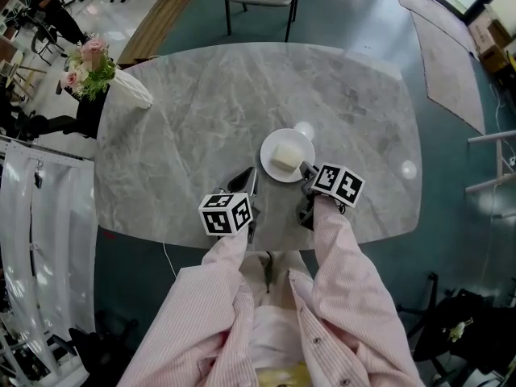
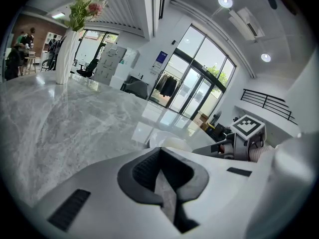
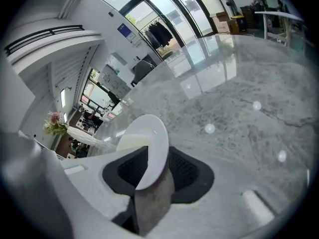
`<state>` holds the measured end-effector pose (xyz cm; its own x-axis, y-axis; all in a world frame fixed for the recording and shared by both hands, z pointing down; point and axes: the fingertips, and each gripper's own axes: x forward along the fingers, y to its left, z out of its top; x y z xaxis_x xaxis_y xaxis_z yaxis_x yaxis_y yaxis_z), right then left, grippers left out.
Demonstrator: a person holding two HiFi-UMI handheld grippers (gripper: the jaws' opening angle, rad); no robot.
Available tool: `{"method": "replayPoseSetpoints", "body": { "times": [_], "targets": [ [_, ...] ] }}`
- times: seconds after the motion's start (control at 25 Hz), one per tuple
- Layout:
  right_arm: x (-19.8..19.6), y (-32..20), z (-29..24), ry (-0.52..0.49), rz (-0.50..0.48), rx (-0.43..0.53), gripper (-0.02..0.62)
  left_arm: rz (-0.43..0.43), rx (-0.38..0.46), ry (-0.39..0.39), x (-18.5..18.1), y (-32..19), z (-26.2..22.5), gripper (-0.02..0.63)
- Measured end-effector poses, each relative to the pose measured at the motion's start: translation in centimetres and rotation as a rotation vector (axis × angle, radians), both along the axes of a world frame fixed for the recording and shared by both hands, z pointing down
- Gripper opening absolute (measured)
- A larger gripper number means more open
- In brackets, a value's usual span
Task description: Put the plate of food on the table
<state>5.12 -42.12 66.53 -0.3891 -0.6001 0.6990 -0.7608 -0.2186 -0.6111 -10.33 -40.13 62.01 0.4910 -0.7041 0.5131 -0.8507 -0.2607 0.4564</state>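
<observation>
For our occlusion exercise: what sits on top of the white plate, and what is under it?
A pale food block sits on the white plate. Under it lies the marble table; that patch is hidden.

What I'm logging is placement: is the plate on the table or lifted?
On the table: plate lies flat; right gripper is opening, rim between its jaws.

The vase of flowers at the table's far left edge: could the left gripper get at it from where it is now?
Probably yes: only bare tabletop lies between the left gripper and the vase, and its jaws hold nothing.
</observation>
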Motion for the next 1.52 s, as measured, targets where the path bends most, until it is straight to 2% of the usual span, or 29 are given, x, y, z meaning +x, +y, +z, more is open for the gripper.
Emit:
{"method": "replayPoseSetpoints", "body": {
  "times": [0.32, 0.44, 0.56, 1.04, 1.52],
  "targets": [
    [0.7, 0.3, -1.8, 0.063, -0.059, 0.048, 0.109, 0.027, 0.037, -0.004, 0.1, 0.1, -1.6, -0.003],
    [0.6, 0.7, -2.9, 0.102, -0.127, 0.103, 0.081, 0.040, 0.067, -0.007, 0.2, 0.5, -2.6, -0.003],
    [0.3, 0.8, -4.2, 0.134, -0.187, 0.158, 0.017, 0.055, 0.110, -0.006, 0.4, 0.6, -4.1, -0.003],
    [-1.5, 0.5, -11.7, 0.064, -0.286, 0.410, 0.006, 0.062, 0.302, -0.022, 0.0, 0.1, -10.7, -0.003],
    [-1.4, 1.2, -18.0, 0.068, -0.347, 0.665, 0.006, 0.011, 0.429, -0.039, -2.1, 0.2, -15.1, -0.003]
  ]
}}
